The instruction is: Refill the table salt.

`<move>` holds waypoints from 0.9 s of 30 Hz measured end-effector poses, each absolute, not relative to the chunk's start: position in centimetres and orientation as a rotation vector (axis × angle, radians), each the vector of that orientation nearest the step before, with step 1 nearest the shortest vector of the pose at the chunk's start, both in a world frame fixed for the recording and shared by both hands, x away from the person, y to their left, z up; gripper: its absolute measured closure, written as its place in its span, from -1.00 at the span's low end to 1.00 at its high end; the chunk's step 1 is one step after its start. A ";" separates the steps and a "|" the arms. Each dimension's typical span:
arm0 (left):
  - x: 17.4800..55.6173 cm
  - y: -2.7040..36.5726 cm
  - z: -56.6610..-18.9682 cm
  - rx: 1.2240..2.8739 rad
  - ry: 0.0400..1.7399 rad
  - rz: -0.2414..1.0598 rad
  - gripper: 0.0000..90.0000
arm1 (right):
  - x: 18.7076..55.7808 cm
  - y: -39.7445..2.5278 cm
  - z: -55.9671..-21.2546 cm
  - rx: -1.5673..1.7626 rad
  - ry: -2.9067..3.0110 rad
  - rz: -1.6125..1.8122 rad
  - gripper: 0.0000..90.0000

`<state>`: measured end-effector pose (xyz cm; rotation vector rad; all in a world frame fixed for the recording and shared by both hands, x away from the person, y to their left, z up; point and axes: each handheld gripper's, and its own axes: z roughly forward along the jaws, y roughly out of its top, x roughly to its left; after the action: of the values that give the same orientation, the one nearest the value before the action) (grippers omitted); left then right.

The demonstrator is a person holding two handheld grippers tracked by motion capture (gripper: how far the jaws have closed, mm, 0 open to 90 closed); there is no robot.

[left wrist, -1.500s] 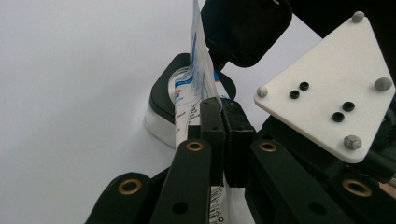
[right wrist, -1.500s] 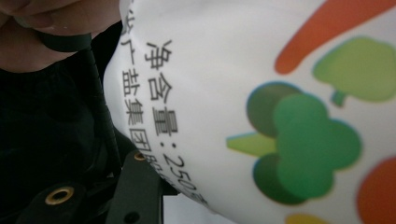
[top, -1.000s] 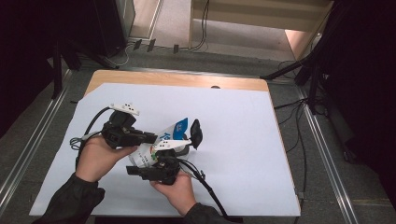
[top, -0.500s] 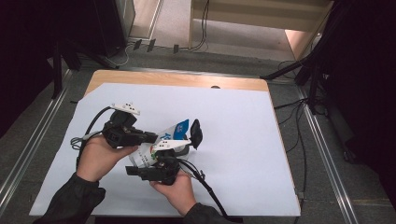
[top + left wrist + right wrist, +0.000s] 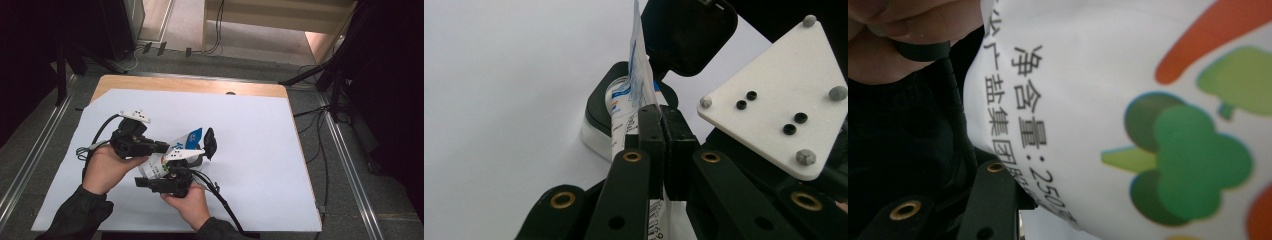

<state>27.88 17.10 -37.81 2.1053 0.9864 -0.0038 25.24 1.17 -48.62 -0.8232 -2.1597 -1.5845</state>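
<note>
A white and blue salt packet with printed vegetables is held tilted between both hands above the white table cover. My left gripper is shut on the packet's thin edge; in the high view it reaches in from the left. The packet's top end points into a small white container with a black rim, whose black lid stands open. My right gripper holds the packet's lower end from below. One of its fingers shows beside the bulging bag, the other is hidden.
A white sheet covers most of the wooden table. Cables trail from both grippers toward the front edge. The right gripper's white three-cornered plate sits close beside the left jaws. Dark stands and floor cables surround the table.
</note>
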 end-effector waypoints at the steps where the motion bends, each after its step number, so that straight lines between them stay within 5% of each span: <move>1: 27.9 17.0 -37.8 2.103 0.986 -0.003 1.00 | 25.3 1.2 -48.6 -0.824 -2.158 -1.585 0.34; 27: 27.9 17.0 -37.6 2.095 0.976 0.000 0.99 | 25.3 1.0 -48.4 -0.809 -2.140 -1.591 0.33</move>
<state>27.86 17.03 -37.62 2.0947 0.9760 0.0004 25.35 1.03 -48.41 -0.8093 -2.1396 -1.5907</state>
